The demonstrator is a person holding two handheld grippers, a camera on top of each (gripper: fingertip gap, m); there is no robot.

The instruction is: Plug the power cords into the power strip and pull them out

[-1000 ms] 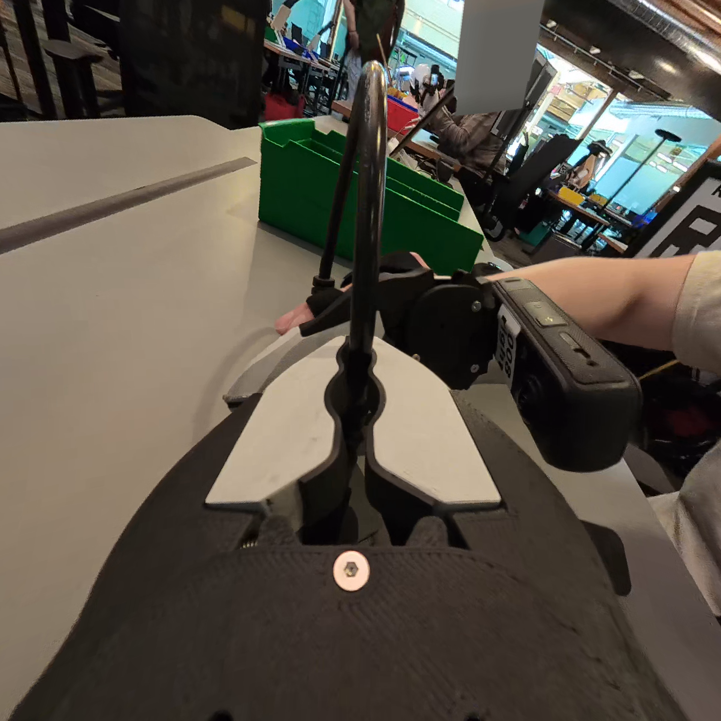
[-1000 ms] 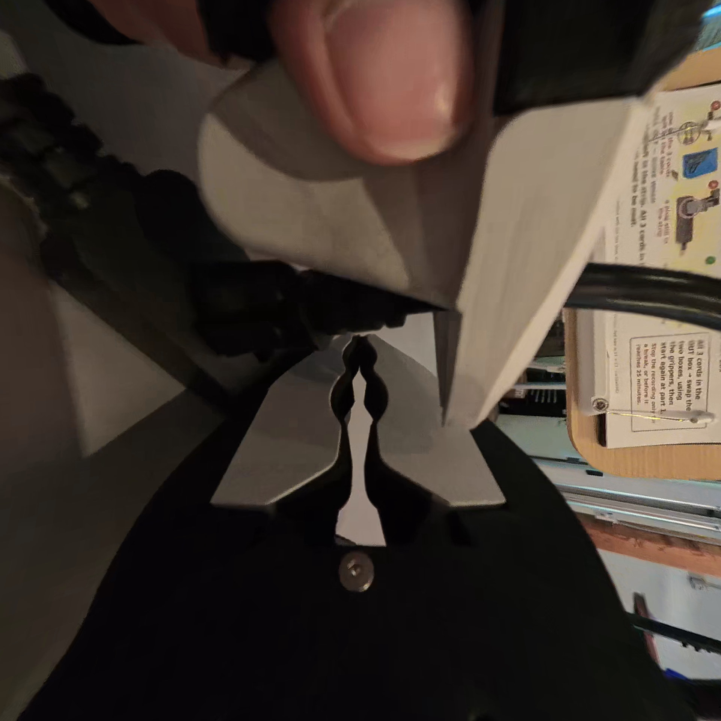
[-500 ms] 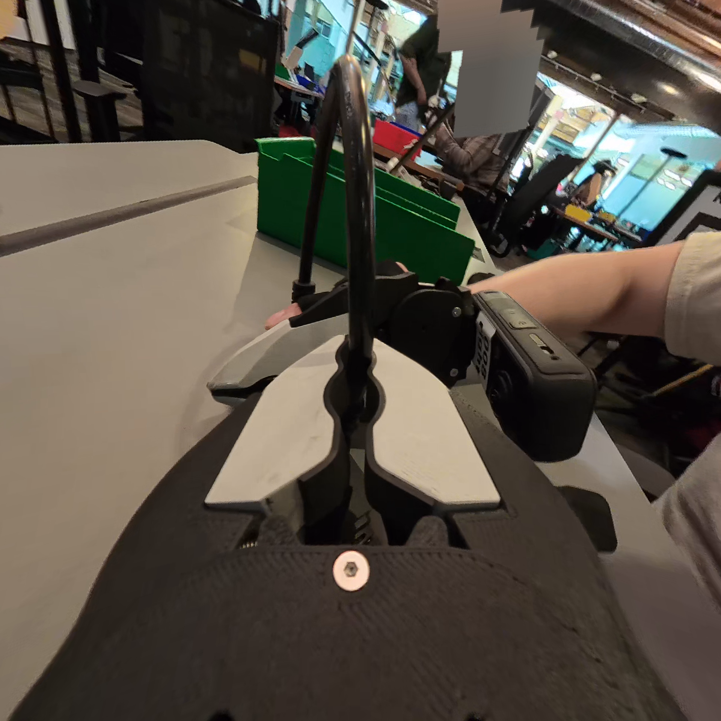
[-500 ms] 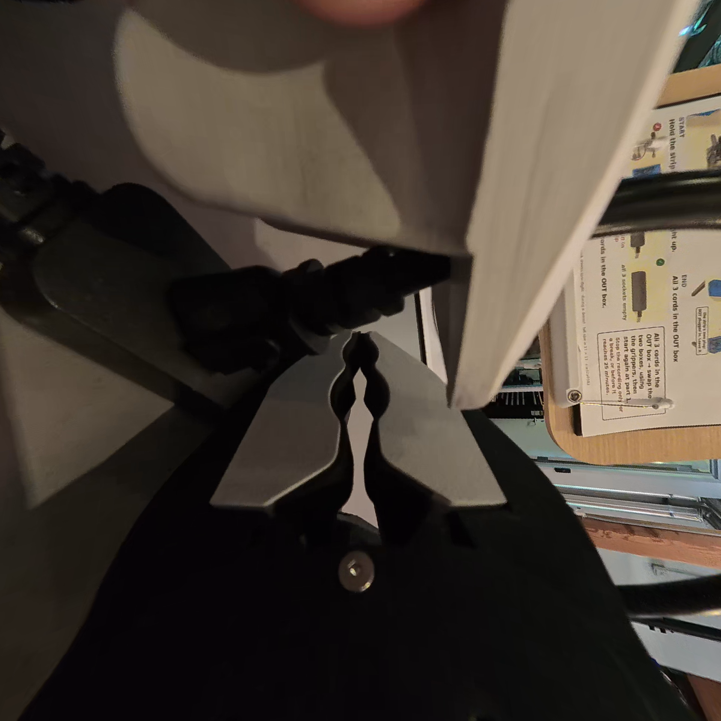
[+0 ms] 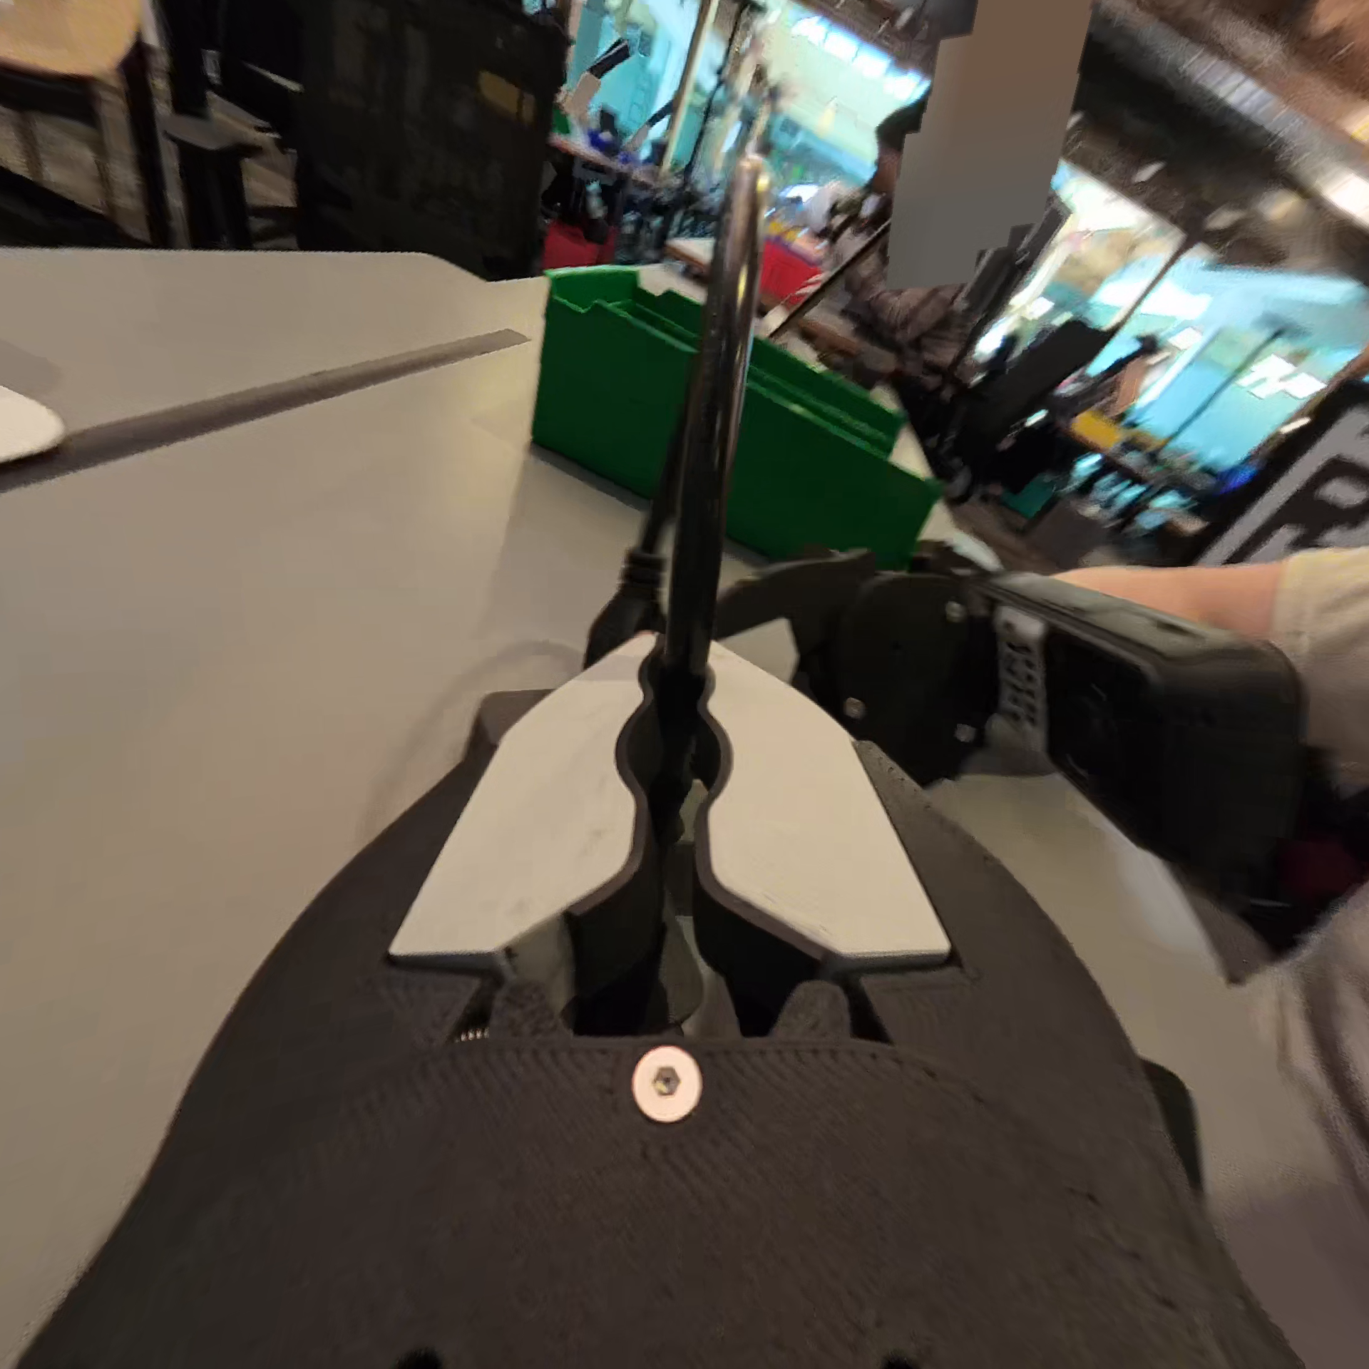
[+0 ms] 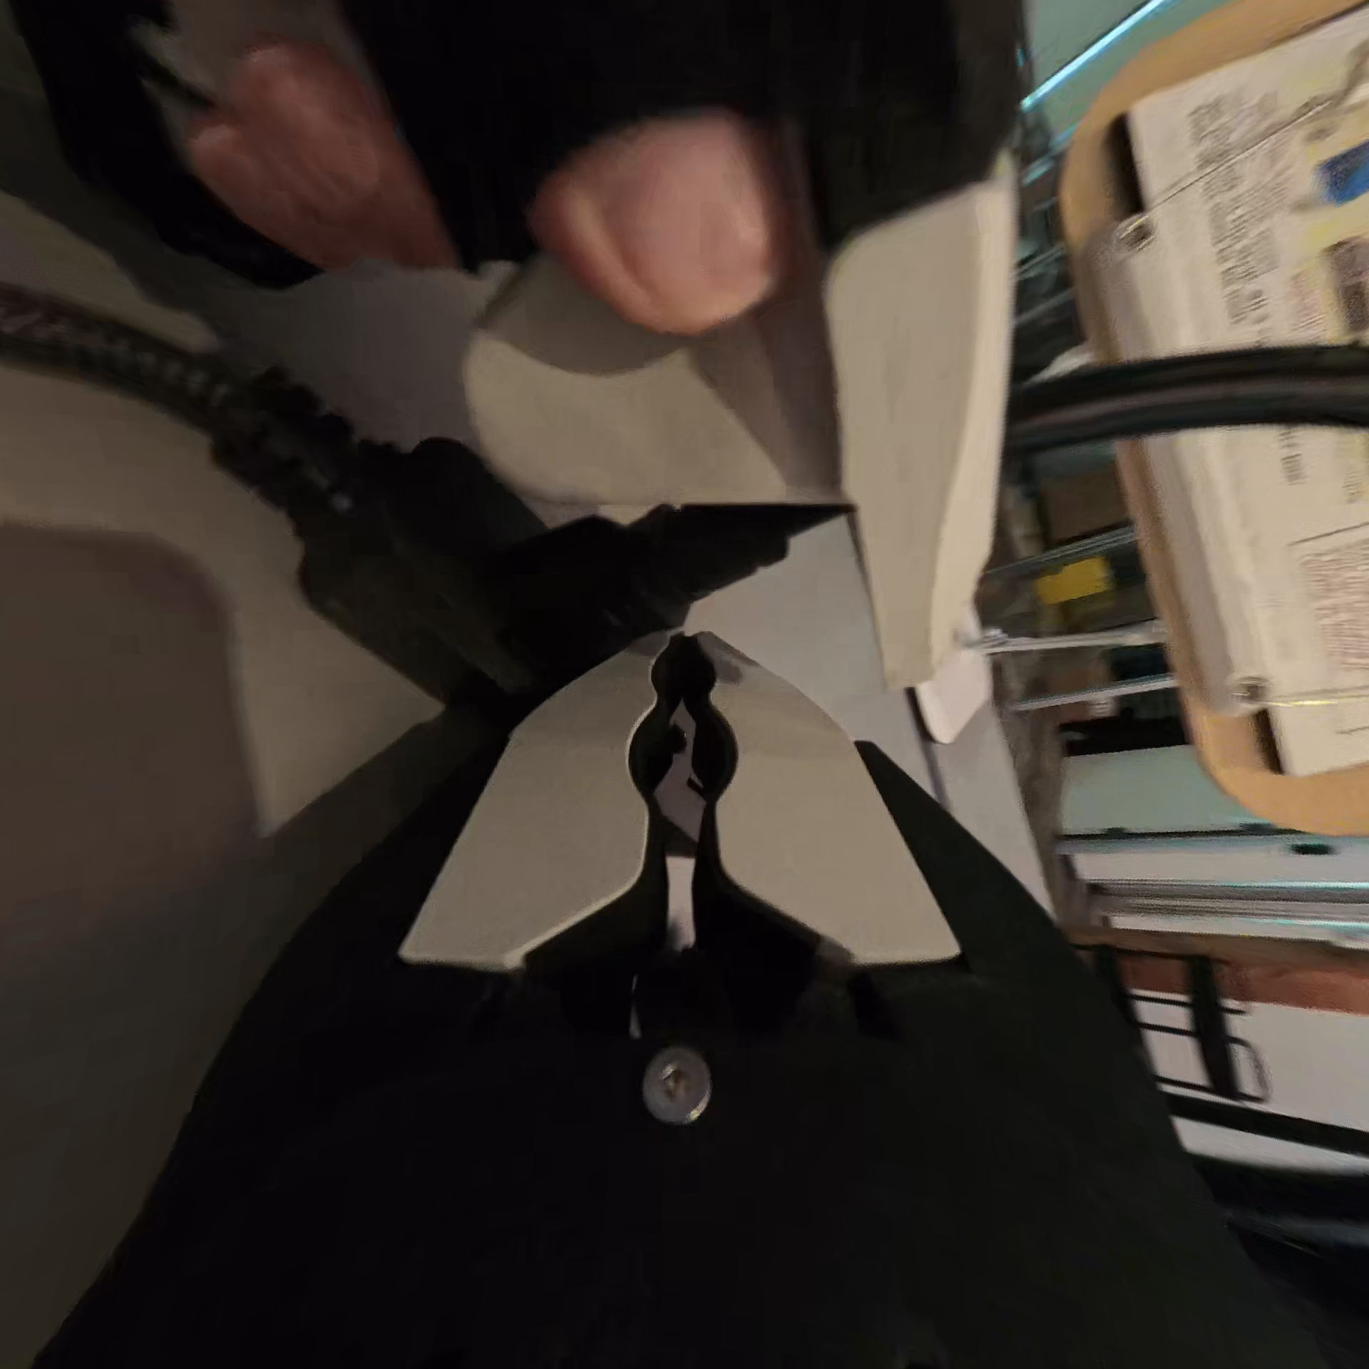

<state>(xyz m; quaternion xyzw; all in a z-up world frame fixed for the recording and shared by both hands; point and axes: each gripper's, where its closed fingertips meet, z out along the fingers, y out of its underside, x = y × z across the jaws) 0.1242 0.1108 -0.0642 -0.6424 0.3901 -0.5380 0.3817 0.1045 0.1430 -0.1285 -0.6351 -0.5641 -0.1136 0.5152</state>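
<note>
My left gripper is shut on a black power cord. The cord rises in a tall loop and comes down to its black plug just beyond my fingertips. My right gripper is shut, its tips touching, with nothing clearly between them. The plug lies right against those tips. The left gripper's grey fingers fill the upper part of the right wrist view, with a thumb above them. The right gripper's black body reaches in from the right. I see no power strip for certain.
A green bin stands on the grey table behind the cord. A white object sits at the far left edge. A wooden clipboard with a printed sheet is to the right. A forearm comes in from the right.
The left view has swung, so the bin now sits farther right. The left gripper's fingers have drawn back from the right camera and the thumb shows again. Both grippers have stayed shut.
</note>
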